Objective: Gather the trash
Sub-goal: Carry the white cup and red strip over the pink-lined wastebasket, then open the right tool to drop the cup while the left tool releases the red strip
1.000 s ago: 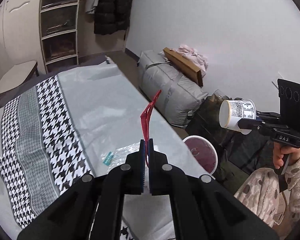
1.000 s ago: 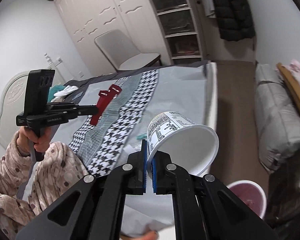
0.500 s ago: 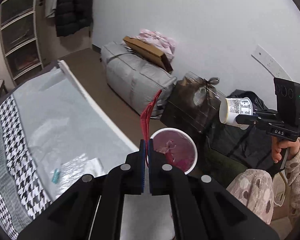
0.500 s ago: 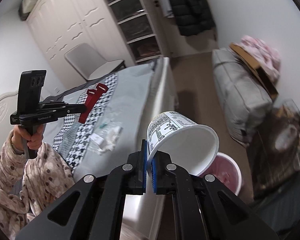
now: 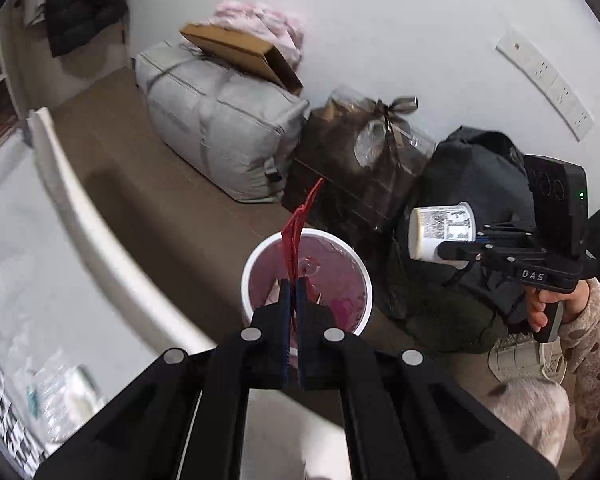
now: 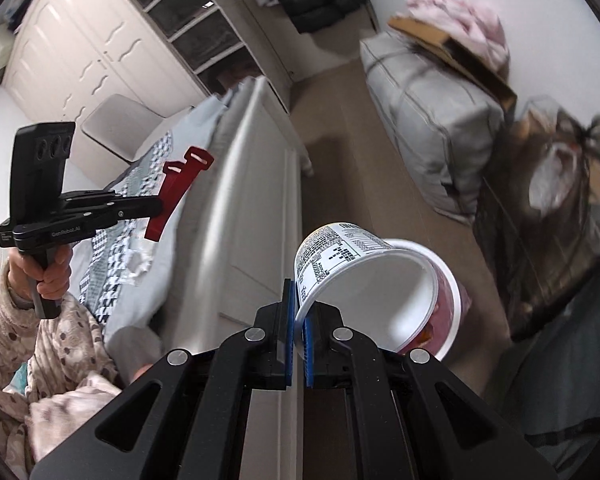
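Note:
My left gripper (image 5: 294,286) is shut on a flat red wrapper (image 5: 298,226) that sticks up above a white-rimmed bin with a pink liner (image 5: 328,276) on the floor. My right gripper (image 6: 300,304) is shut on the rim of an empty white paper cup (image 6: 364,284) with printed text, held tilted over the same bin (image 6: 446,308). In the left wrist view the right gripper (image 5: 444,250) holds the cup (image 5: 442,230) to the right of the bin. The right wrist view shows the left gripper (image 6: 160,206) with the red wrapper (image 6: 178,190) above the bed.
A bed with a white edge (image 5: 84,216) and a houndstooth cover (image 6: 112,272) lies on the left, with clear plastic scraps (image 5: 56,392) on it. A grey storage bag (image 5: 220,120), a tied dark trash bag (image 5: 364,160) and a black bag (image 5: 472,168) line the wall behind the bin.
Both grippers have swung from over the bed toward the floor bin and sunk lower. The red wrapper now hangs over the bin and the cup is beside it. Both grips are unchanged.

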Motion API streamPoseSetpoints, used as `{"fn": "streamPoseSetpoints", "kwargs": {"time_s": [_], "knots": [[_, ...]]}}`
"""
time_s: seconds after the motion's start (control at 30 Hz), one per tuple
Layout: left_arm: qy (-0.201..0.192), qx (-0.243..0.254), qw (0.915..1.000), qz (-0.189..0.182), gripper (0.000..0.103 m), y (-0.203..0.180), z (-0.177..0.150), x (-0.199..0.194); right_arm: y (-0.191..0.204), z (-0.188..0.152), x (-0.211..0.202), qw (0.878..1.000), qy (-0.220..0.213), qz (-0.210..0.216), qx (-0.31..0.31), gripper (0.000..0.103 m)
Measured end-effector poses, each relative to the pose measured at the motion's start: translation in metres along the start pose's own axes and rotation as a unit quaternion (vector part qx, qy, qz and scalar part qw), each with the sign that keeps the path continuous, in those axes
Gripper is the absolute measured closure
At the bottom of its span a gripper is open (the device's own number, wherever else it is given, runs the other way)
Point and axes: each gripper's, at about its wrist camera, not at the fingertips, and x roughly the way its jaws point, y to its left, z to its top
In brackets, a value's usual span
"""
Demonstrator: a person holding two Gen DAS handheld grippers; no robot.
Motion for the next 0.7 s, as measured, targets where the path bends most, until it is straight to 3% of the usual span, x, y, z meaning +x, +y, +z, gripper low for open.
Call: {"fn": "streamPoseSetpoints", "kwargs": {"time_s": [0.2,0.33,0.37,0.43,0.6,0.7], "knots": [[0.03,0.013,0.9995,-0.002,0.101,0.003,0.015,0.046,-0.028,0.002,0.049,0.999,0.039,-0.011,0.016,0.1],[0.043,0.017,0.9989,0.001,0.101,0.007,0.022,0.068,-0.04,0.003,0.085,0.996,0.075,-0.046,0.012,0.091],[0.046,0.016,0.9988,0.0,0.101,0.009,0.023,0.072,-0.043,0.002,0.092,0.995,0.084,-0.051,0.011,0.083],[0.05,0.013,0.9986,-0.002,0.101,0.011,0.024,0.079,-0.044,-0.002,0.104,0.992,0.098,-0.079,-0.001,0.028],[0.06,0.012,0.9981,-0.006,0.101,0.009,0.027,0.093,-0.046,-0.018,0.105,0.988,0.107,-0.11,-0.013,0.012],[0.067,0.019,0.9975,-0.007,0.101,0.002,0.028,0.101,-0.052,-0.025,0.096,0.99,0.096,-0.104,-0.001,0.01]]}}
